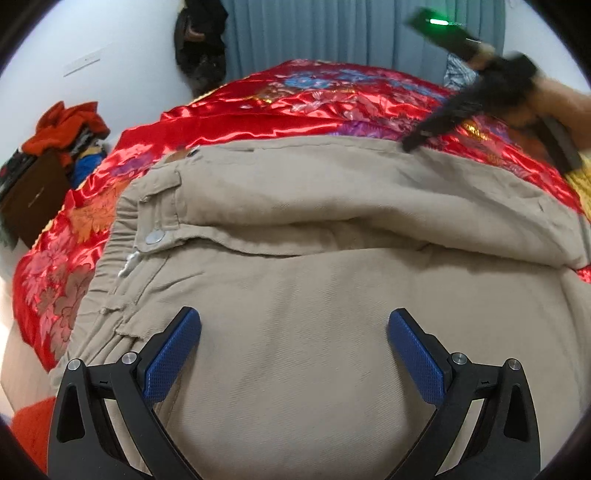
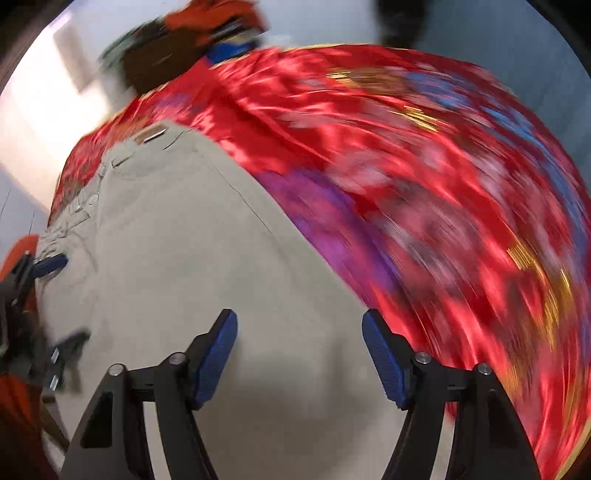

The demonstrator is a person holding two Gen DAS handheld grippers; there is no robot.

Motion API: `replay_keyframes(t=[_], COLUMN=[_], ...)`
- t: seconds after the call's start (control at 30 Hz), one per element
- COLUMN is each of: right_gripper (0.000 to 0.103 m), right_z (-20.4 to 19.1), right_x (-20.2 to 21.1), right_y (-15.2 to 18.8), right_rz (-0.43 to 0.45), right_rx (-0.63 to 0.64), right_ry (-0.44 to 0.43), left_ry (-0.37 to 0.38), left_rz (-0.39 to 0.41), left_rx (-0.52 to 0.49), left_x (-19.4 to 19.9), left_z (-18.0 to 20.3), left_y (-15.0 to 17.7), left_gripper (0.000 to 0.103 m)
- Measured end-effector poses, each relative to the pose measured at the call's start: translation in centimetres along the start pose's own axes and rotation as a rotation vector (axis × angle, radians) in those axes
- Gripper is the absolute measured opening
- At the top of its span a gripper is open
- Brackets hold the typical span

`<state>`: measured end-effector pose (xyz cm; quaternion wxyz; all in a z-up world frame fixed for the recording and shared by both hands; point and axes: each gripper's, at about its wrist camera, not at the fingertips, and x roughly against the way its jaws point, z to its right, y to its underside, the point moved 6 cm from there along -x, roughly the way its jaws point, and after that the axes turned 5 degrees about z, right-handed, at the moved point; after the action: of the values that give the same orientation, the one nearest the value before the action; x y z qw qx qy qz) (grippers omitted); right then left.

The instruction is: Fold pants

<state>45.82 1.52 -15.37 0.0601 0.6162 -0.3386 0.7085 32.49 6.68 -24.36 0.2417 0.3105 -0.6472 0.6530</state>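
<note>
Red floral bed cover [image 1: 303, 99] under beige pants [image 1: 332, 295], half-folded lengthwise across it; left gripper [image 1: 294, 354] and right gripper [image 2: 300, 356] above the cloth, fingers spread and empty; better to pinch both layers at the edge, then fold evenly.

Counted: one pair of beige pants [image 1: 332, 295]; one red floral satin bedspread [image 1: 295, 99]; two grippers, left gripper [image 1: 294, 332], right gripper [image 2: 300, 332]; one clothes heap [image 1: 70, 129], upper left; one curtain [image 1: 314, 33].

Both wrist views close above pants [image 1: 295, 332]
</note>
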Motion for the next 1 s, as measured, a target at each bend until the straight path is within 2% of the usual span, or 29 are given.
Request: replay_keyframes(t=[0.07, 0.1, 0.17, 0.23, 0.3, 0.33, 0.43, 0.5, 0.53, 0.57, 0.6, 0.63, 0.7, 0.8, 0.83, 0.87, 0.9, 0.97, 1.0], right_gripper=[0.051, 0.049, 0.040, 0.033, 0.020, 0.005, 0.006, 0.022, 0.038, 0.036, 0.029, 0.004, 0.003, 0.003, 0.003, 0.005, 0.008, 0.045, 0.046], right_z=[-0.3, -0.4, -0.6, -0.6, -0.5, -0.7, -1.4, -1.3, -1.2, -1.2, -1.2, -1.4, -2.3, -1.4, -0.9, -0.7, -0.5, -0.1, 0.0], right_x=[-2.4, -2.9, -4.2, -4.7, -4.9, -4.9, -5.0, -5.4, -6.0, -6.5, -6.9, -7.4, -7.0, -5.9, -5.7, -5.8, -6.2, -7.4, -7.6], right_y=[-1.9, -2.2, -1.8, -1.3, -1.0, -0.9, -1.5, -1.3, -0.9, -0.7, -0.9, -1.4, -2.2, -6.4, -8.2, -9.6, -10.6, -10.6, -10.3], right_rz=[-0.046, -0.067, -0.171, -0.228, -0.276, -0.291, -0.296, -0.308, -0.341, -0.358, -0.372, -0.381, -0.371, -0.251, -0.186, -0.133, -0.100, -0.104, -0.074], right_rx=[0.056, 0.064, 0.118, 0.162, 0.192, 0.228, 0.277, 0.251, 0.226, 0.221, 0.226, 0.243, 0.351, 0.433, 0.450, 0.438, 0.395, 0.279, 0.193], right_ry=[-0.026, -0.048, -0.107, -0.105, -0.086, -0.056, -0.012, -0.006, -0.007, -0.016, -0.027, -0.028, 0.049, 0.317, 0.434, 0.506, 0.536, 0.515, 0.457], left_ry=[0.012, 0.018, 0.031, 0.039, 0.044, 0.046, 0.049, 0.050, 0.051, 0.053, 0.055, 0.057, 0.061, 0.068, 0.068, 0.059, 0.043, -0.002, -0.021], left_rz=[-0.008, -0.010, -0.013, -0.019, -0.024, -0.026, -0.030, -0.033, -0.033, -0.034, -0.034, -0.034, -0.032, -0.030, -0.025, -0.020, -0.022, -0.034, -0.034], left_rx=[0.004, 0.004, 0.005, 0.009, 0.011, 0.009, -0.002, -0.006, -0.009, -0.010, -0.013, -0.013, -0.003, 0.027, 0.039, 0.045, 0.043, 0.034, 0.048], left_x=[0.0, -0.1, -0.1, -0.3, -0.4, -0.4, -0.5, -0.4, -0.4, -0.4, -0.3, -0.3, 0.0, 0.0, 0.1, 0.1, 0.1, 0.6, 1.2], left_z=[0.1, 0.1, 0.1, 0.1, -0.1, -0.2, -0.2, -0.1, -0.1, -0.1, -0.1, -0.3, -0.5, -0.9, -1.1, -1.2, -1.4, -1.9, -2.4], left_y=[-0.1, -0.2, -0.4, -0.3, -0.3, -0.3, -0.3, -0.3, -0.3, -0.2, -0.2, -0.2, -0.3, -0.6, -0.8, -1.0, -1.1, -1.7, -2.7], left_gripper=[0.102, 0.102, 0.102, 0.102, 0.102, 0.102, 0.102, 0.102, 0.102, 0.102, 0.102, 0.102, 0.102, 0.102, 0.102, 0.102, 0.102, 0.102, 0.102])
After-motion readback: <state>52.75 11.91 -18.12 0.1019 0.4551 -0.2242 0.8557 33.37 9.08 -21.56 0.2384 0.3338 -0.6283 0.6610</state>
